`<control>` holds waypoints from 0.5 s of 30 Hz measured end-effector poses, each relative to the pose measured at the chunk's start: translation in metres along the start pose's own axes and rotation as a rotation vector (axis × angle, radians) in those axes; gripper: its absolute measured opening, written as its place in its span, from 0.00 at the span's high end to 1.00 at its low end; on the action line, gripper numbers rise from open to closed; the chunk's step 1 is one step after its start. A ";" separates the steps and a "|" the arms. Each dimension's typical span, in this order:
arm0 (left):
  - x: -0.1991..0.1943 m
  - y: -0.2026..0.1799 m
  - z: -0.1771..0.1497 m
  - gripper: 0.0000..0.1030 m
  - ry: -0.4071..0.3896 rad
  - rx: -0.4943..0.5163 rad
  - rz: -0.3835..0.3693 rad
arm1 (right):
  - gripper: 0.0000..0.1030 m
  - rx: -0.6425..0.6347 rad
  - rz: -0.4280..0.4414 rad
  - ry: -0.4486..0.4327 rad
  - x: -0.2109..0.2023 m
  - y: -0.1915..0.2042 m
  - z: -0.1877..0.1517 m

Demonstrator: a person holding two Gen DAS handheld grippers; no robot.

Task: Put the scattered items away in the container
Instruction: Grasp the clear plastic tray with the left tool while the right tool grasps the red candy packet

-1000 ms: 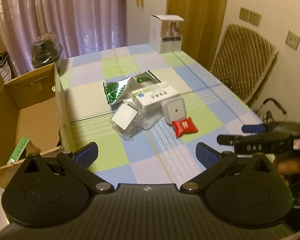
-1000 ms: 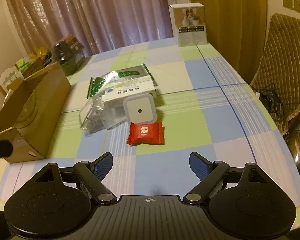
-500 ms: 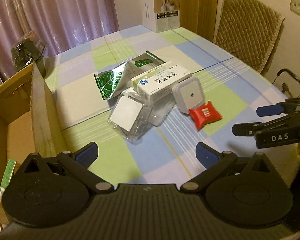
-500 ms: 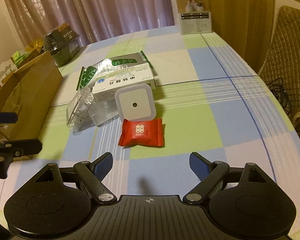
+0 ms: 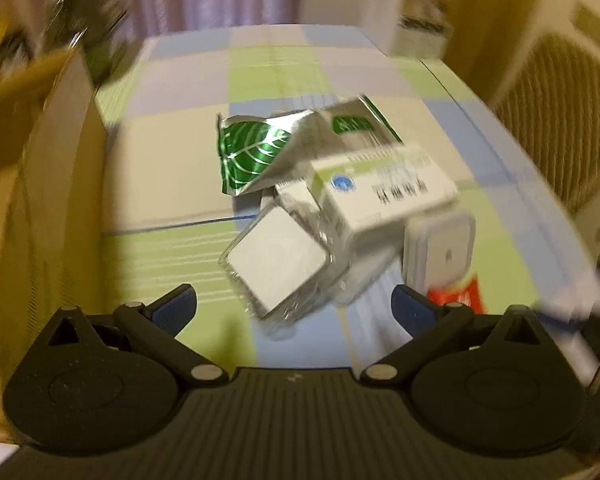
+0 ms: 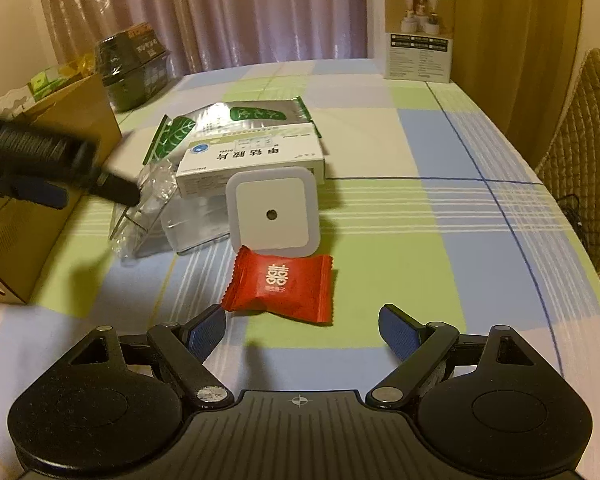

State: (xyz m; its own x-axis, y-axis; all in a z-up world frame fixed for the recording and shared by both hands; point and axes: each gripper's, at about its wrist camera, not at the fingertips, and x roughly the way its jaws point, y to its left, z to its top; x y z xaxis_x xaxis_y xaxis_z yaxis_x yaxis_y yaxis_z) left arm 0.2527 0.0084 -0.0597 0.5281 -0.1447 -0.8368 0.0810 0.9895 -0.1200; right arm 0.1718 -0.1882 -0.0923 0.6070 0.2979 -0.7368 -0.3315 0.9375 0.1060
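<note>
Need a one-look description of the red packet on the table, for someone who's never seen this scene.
On the checked tablecloth, find the pile of items beside the cardboard box. At the pile's near edge, just in front of the square white night light, lies the red packet. It is the only red item, a small pillow-shaped wrapper with crimped ends and a white symbol on its face.

Bench (image 6: 440, 216) w/ checked blue, green & cream cloth. Landmark: white square plug-in night light (image 6: 272, 213), mid-bench. Red candy wrapper (image 6: 280, 278) just in front, touching. White & green medicine box (image 6: 252, 158) behind it. Clear plastic packaging (image 6: 148, 216) to its left. Silver & green foil pouch (image 6: 228, 120) further back. White printed carton (image 6: 418, 34) at far edge.
</note>
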 end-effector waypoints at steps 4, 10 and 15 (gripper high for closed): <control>0.011 0.003 0.008 0.07 0.000 -0.078 0.000 | 0.14 -0.003 0.002 -0.007 0.005 0.003 -0.001; 0.026 0.005 0.008 0.09 0.019 -0.066 -0.004 | 0.14 0.037 -0.017 -0.002 0.019 0.003 0.007; 0.029 0.012 0.005 0.09 0.022 -0.107 -0.010 | 0.14 0.017 -0.043 0.008 0.034 0.012 0.014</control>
State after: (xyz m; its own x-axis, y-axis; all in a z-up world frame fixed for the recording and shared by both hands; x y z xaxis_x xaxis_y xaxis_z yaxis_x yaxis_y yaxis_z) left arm 0.2735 0.0159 -0.0828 0.5089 -0.1556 -0.8466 -0.0052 0.9830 -0.1838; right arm 0.1988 -0.1638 -0.1064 0.6148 0.2556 -0.7461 -0.2929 0.9524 0.0848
